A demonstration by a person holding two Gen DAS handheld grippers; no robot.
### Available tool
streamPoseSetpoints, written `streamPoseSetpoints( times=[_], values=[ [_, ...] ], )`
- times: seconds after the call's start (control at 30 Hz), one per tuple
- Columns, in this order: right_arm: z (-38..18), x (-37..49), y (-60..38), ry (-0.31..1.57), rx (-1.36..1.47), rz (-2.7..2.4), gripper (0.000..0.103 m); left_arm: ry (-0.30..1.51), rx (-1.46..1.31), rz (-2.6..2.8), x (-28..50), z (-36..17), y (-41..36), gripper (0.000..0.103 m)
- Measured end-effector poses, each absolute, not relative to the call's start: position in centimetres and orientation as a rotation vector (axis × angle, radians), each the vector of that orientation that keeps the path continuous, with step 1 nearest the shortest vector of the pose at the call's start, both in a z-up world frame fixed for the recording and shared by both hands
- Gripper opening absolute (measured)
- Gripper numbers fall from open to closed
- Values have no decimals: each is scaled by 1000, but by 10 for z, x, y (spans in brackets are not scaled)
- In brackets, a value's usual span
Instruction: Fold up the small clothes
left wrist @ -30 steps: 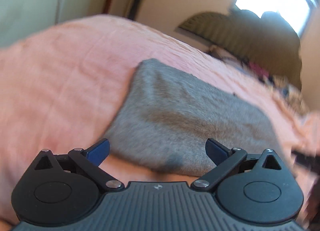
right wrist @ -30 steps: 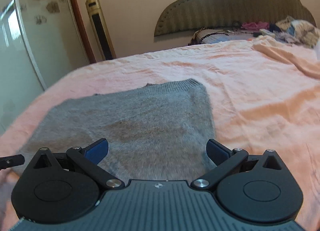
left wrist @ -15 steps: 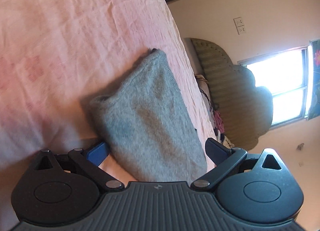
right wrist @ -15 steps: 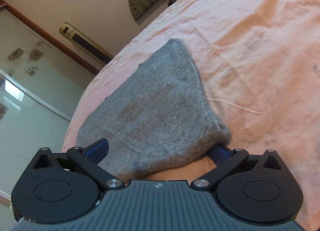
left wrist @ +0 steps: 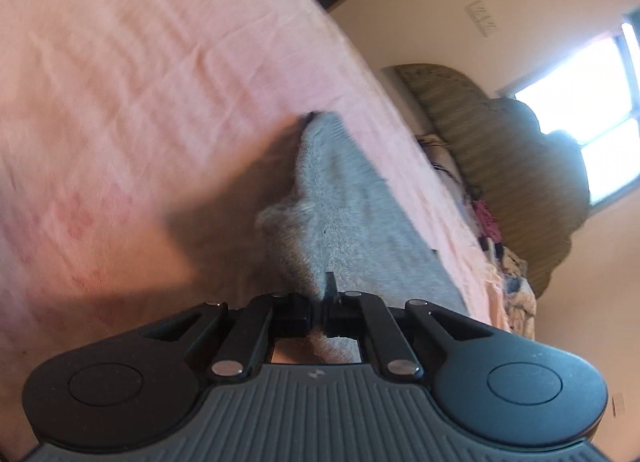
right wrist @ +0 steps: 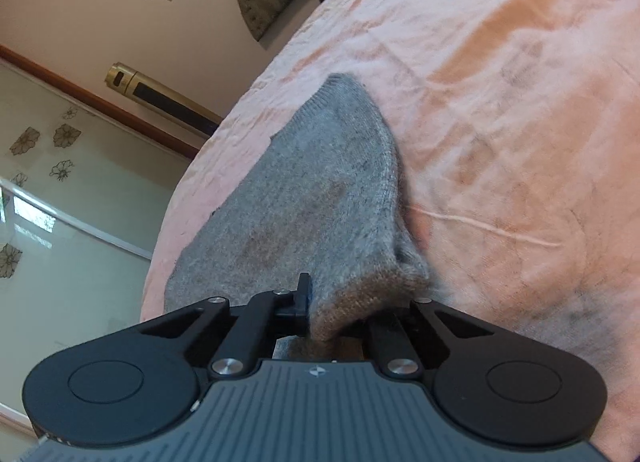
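A grey knitted garment (left wrist: 360,221) lies folded on a pink bedsheet (left wrist: 140,101). My left gripper (left wrist: 322,294) is shut on the garment's near corner, and the cloth bunches up between its jaws. In the right wrist view the same grey garment (right wrist: 320,201) stretches away from me. My right gripper (right wrist: 320,302) is shut on its other near corner, and the cloth drapes over the right finger and hides it. Both near corners are lifted off the pink bedsheet (right wrist: 500,101).
A padded olive headboard (left wrist: 520,165) stands at the bed's far end, with a heap of clothes (left wrist: 504,258) beside it. A gold and black tower unit (right wrist: 160,97) stands by the wall. A glass partition (right wrist: 60,201) with flower prints is to the left.
Both grippers have gone from open to shut on the garment's near corners. The cloth has bunched up and lifted where they hold it.
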State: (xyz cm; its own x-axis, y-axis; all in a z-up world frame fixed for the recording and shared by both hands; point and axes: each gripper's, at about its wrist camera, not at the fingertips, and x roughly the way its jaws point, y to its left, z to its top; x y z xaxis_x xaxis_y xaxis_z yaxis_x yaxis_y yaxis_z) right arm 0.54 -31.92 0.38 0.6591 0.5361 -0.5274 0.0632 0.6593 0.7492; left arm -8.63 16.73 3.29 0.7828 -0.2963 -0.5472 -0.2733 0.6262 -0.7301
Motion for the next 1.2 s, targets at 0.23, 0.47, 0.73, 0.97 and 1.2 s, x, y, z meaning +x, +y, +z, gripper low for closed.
streamPoseSetpoints(
  times=[0.23, 0.47, 0.73, 0.97, 1.2],
  values=[
    [15, -21, -332, 869, 772, 372, 13, 781, -866, 31, -114, 15, 178, 4],
    [13, -42, -348, 811, 776, 267, 67, 720, -664, 120, -131, 45, 183, 15],
    [82, 22, -300, 612, 406, 252, 86, 564, -216, 110, -32, 90, 96, 99],
    [29, 113, -204, 742, 135, 205, 83, 711, -41, 112, 54, 13, 52, 99],
    [10, 105, -210, 671, 45, 214, 92, 700, -66, 80, 45, 12, 63, 100]
  ],
)
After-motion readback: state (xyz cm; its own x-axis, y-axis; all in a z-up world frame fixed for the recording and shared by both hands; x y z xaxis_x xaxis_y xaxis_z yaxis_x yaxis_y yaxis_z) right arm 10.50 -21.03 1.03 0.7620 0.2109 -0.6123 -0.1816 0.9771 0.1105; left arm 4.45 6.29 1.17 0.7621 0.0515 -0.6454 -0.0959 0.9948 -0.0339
